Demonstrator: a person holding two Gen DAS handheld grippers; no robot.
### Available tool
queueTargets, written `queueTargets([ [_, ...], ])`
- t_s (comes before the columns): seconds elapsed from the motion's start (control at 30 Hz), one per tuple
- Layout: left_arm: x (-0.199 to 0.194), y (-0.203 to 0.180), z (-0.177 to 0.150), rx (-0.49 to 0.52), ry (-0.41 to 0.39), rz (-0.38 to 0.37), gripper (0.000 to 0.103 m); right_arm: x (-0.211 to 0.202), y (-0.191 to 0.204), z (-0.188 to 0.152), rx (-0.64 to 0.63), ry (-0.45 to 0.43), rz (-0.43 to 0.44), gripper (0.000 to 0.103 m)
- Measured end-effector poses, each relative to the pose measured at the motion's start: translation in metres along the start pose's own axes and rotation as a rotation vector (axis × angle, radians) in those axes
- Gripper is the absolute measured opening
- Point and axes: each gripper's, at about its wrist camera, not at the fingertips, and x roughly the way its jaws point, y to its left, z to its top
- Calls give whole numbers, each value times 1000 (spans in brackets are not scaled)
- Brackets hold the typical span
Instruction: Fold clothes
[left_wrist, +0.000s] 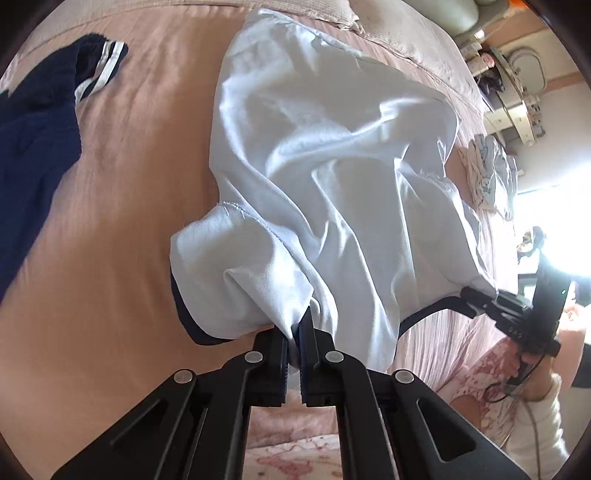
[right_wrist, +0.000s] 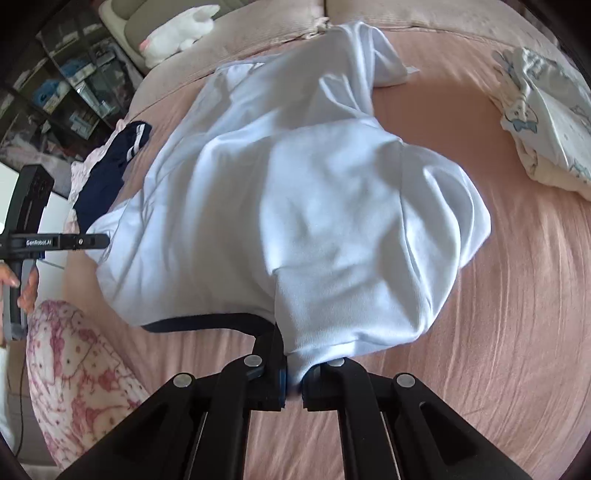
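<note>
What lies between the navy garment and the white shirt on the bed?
Only bare pink bedsheet separates the navy garment from the white shirt, clearest in the left wrist view.

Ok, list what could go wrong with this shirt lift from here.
1. Each claw, left and right, pinches only a small bunch of the white shirt, so an edge may slip out.
2. The shirt hangs bunched and creased, so a fold may set crooked.
3. The navy garment lies close beside it and might get caught under.

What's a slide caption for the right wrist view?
Right gripper and left gripper each pinch the white shirt's navy-trimmed edge above the pink bedspread.
</note>
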Motion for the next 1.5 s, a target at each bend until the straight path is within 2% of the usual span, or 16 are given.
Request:
queueTargets([
  [0.1,-4,-13,-1,83,26,80,3,-10,31,-10,-79,33,6,3],
  [0.27,28,-19,-17,157,140,140,4,20,12,-45,-36,211,7,3],
  [0.37,46,-21,-20,200,193,197,5,25,-10,-63,15,304,-17,13],
  [0.43,41,-17,-21,232,191,223,7,18,-16,-63,20,333,-21,28],
  [0.57,13,-11,-23,318,137,395,9,-39,-14,-49,-46,166,-37,36],
  [0.67,1,-18,-15,360,59,588,9,-69,-13,-27,-127,-64,-225,48],
  [0.7,-11,-7,-11,350,12,580,9,-60,-13,-20,-139,-72,-260,48],
  [0.73,-18,-5,-24,345,-30,507,9,-45,-14,-15,-141,-48,-272,48],
  [0.87,-2,-17,-9,394,-25,92,9,18,-15,4,-151,46,-319,48],
  [0.9,16,-23,-8,409,24,83,9,33,-16,9,-154,70,-331,48],
  [1.0,55,-18,-12,465,180,262,9,54,-18,8,-223,115,-371,50],
  [1.1,43,1,-10,408,189,272,9,39,-36,-8,-264,202,-441,72],
  [1.17,35,14,-9,370,194,278,9,28,-53,-15,-241,246,-469,73],
  [1.27,25,-2,-3,387,138,190,10,4,-70,-7,-144,152,-370,73],
  [1.4,44,-44,0,538,103,199,15,-2,-70,9,-80,-19,-335,73],
  [1.5,75,-59,-4,673,173,289,18,28,-77,2,-141,116,-366,73],
])
